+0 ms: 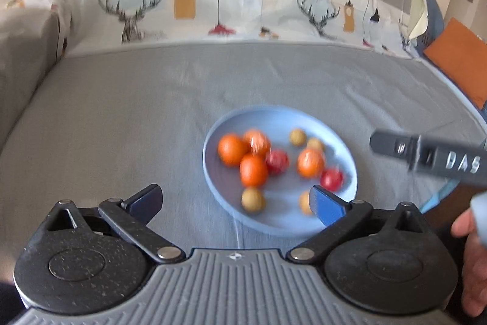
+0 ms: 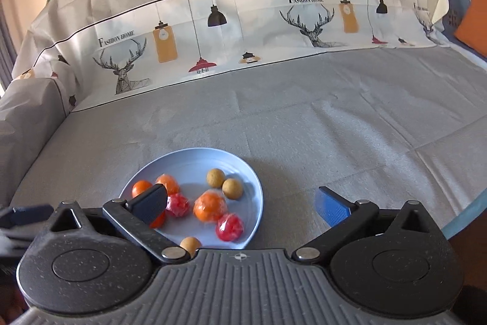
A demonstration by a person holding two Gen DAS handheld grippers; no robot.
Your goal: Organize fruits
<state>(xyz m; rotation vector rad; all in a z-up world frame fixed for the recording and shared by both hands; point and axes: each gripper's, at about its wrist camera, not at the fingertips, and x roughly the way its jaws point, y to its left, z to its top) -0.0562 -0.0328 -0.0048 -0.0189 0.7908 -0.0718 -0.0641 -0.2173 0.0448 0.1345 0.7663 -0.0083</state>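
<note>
From where I sit, my left tongs (image 1: pixel 236 203) fill the bottom of the left wrist view, spread wide with nothing between them; the dark finger (image 1: pixel 146 200) sits over bare grey sheet and the blue one (image 1: pixel 327 204) overlaps the near edge of the blue plate (image 1: pixel 274 114). That view is smeared, so I trust the other one for detail.

In the right wrist view my right tongs (image 2: pixel 240 204) stand just as wide and empty. Their dark finger (image 2: pixel 150 204) covers part of the plate (image 2: pixel 194 156) at lower left of the frame, and the blue finger (image 2: pixel 330 207) hangs over bare sheet to the right of it.

The fruit all lies on the plate. Nearest to me is a small tan fruit (image 2: pixel 190 244) at the plate's near rim, half hidden by the tongs' body. Just beyond it sits a red fruit (image 2: pixel 230 227), touching a larger orange one (image 2: pixel 210 206), and to their left a second red fruit (image 2: pixel 177 204). Behind my dark finger I see three more oranges: one tucked under its tip (image 2: pixel 158 220), one at the left (image 2: pixel 141 188) and one next to it (image 2: pixel 168 183). Two tan fruits (image 2: pixel 216 178) (image 2: pixel 232 188) lie side by side at the far right of the plate.

In the left wrist view the right tongs' arm (image 1: pixel 426 156) reaches in from the right edge, with a hand (image 1: pixel 471 249) below it at lower right.

The plate rests on a grey bed sheet (image 2: pixel 304 127). Farther back runs a white band printed with deer and lamps (image 2: pixel 243 29), and an orange cushion (image 2: pixel 474 20) shows at the far right.
</note>
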